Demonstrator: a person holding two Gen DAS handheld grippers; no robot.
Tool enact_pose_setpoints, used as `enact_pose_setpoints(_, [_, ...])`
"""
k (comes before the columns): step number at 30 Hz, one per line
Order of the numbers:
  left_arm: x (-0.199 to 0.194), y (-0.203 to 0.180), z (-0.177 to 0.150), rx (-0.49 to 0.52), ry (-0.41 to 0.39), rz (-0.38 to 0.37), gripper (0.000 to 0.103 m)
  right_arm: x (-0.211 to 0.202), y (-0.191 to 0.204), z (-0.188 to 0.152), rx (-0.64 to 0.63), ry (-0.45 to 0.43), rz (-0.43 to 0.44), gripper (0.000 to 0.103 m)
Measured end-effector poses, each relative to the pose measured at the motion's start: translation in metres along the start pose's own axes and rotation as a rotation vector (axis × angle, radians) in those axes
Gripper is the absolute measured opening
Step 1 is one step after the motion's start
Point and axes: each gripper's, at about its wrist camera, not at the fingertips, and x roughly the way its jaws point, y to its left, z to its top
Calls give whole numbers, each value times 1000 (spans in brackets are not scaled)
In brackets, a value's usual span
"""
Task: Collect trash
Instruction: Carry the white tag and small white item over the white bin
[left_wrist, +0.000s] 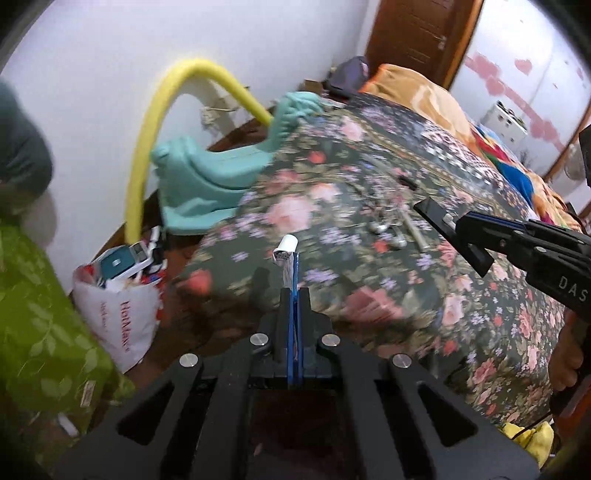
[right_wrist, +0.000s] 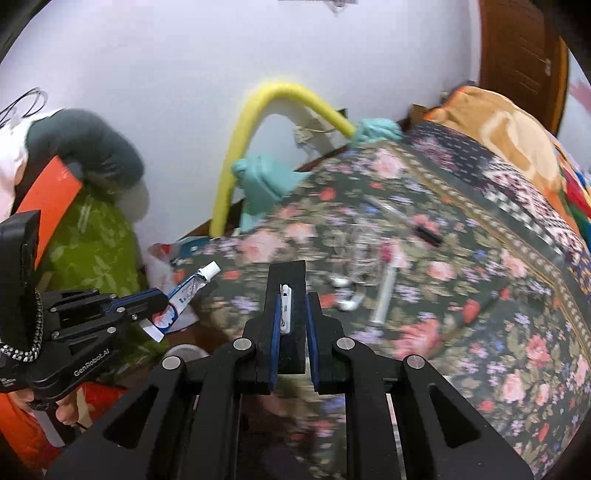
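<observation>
Right now — left gripper (left_wrist: 293, 295): pressed together on a toothpaste tube (right_wrist: 190, 293), gripped low near the crimped end, white cap sticking out ahead.
Right gripper (right_wrist: 291, 306): jaws around a flat black object with a small white piece on it (right_wrist: 286, 308); blue pads look slightly off its sides, so cannot tell if it's truly clamped.
Tube location: in the air past the bed's corner, between the floral bedspread (left_wrist: 369, 229) and the white shopping bag (left_wrist: 122, 317) on the floor.
Bag: standing by the wall, mouth open, already stuffed with boxes and packets; judged the drop target.
Leftover on bed: white earbuds (right_wrist: 347, 293), a syringe-like clear tube (right_wrist: 386, 291), a small black stick (right_wrist: 428, 234), all near each other mid-bedspread.
Risk 1: tube is held by its thin tail, so it could swivel or slip out before it's over the bag; slick plastic, narrow hold.
Risk 2: bag is soft and full; a drop from off-centre could bounce off the contents onto the floor, or tip the bag.
Risk 3: yellow foam tube (left_wrist: 147, 155) arches right beside the bag; left gripper could bump it going down.
Risk 4: right-side black object may fall if the jaws aren't biting.
Risk 5: heavy blur in both views, fast motion likely, aim suffers.
</observation>
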Motion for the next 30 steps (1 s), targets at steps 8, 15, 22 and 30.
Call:
enact_pose_setpoints(8, [-31, 62, -43, -76, -3, 84, 0, 22, 83, -5, -90, 51, 102, 12])
enact_pose_setpoints(15, [-38, 112, -91, -153, 33, 135, 0, 44, 144, -20, -176, 111, 157, 12])
enact_pose_setpoints(22, [-32, 146, -129, -216, 74, 154, 0, 77, 192, -37, -237, 205, 191, 12])
enact_pose_setpoints(30, [4, 180, -164, -309, 168, 168, 0, 128, 228, -57, -293, 341, 206, 12])
